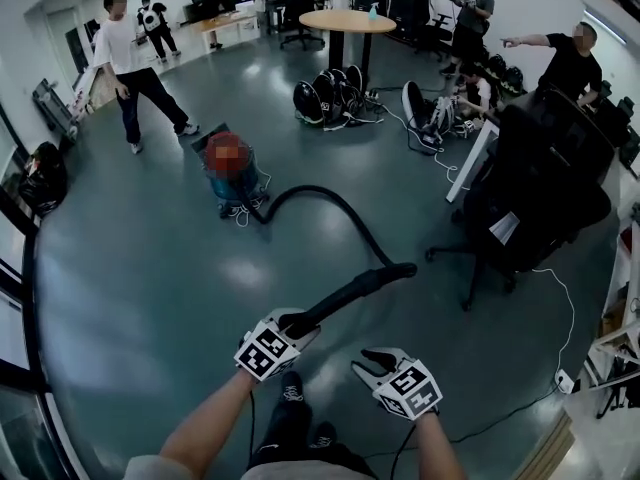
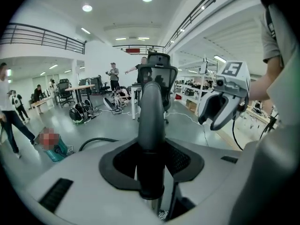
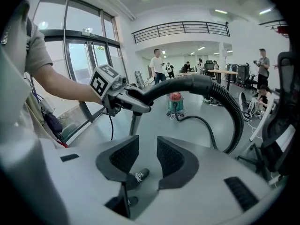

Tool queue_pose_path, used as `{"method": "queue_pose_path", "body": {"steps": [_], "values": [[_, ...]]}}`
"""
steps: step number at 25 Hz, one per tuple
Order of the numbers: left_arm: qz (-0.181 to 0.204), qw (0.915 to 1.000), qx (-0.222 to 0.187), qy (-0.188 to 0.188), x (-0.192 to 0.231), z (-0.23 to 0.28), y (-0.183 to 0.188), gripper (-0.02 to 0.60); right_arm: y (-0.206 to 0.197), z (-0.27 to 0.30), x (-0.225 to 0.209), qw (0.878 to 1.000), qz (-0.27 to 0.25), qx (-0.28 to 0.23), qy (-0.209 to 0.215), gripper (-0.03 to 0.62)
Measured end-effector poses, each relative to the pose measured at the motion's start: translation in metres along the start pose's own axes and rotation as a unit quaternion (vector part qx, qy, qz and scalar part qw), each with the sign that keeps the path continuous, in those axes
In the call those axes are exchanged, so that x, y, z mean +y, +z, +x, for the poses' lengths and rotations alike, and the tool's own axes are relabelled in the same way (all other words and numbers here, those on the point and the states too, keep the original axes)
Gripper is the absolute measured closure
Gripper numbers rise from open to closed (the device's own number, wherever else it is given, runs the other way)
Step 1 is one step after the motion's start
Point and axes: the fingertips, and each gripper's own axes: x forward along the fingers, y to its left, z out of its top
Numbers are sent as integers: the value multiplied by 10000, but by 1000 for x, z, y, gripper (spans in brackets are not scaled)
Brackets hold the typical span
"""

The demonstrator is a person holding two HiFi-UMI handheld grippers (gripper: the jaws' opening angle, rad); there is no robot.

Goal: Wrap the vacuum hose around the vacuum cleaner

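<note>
Black hose (image 1: 330, 196): matte flexible tube; it arcs off the vacuum cleaner, then joins a smooth rigid wand (image 1: 350, 290) lying toward 2 o'clock in the head view.
Vacuum cleaner (image 1: 228, 183): squat teal drum on the glossy grey-green floor (image 1: 150, 268), at 11 o'clock from the grippers, well apart.
Left gripper (image 1: 296, 321): bare forearm stretched forward, textured black pads clamped on the wand's thick end.
Right gripper (image 1: 374, 358): at 3 o'clock from the left, tilted downward, jaws narrowly apart, empty.
</note>
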Motion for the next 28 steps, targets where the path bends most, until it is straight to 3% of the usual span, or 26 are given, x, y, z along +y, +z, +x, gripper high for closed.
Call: {"method": "queue_pose_path", "body": {"steps": [11,18,23,28], "values": [[-311,9949,-927,-253,97,13,86,431,96,16,-65,9976,-122,131,-667,471],[-562,9895,-1237,-498,152,36,124,430,126,31,-105,9952,52,155,-963,470],[-824,9847,-1492,-359,188,46,142,430,133,41,-130,9953,108,200,-942,470],[-1171,9764,-1814,-27,221,52,163,430,144,58,-158,9977,-97,218,-627,471]]}}
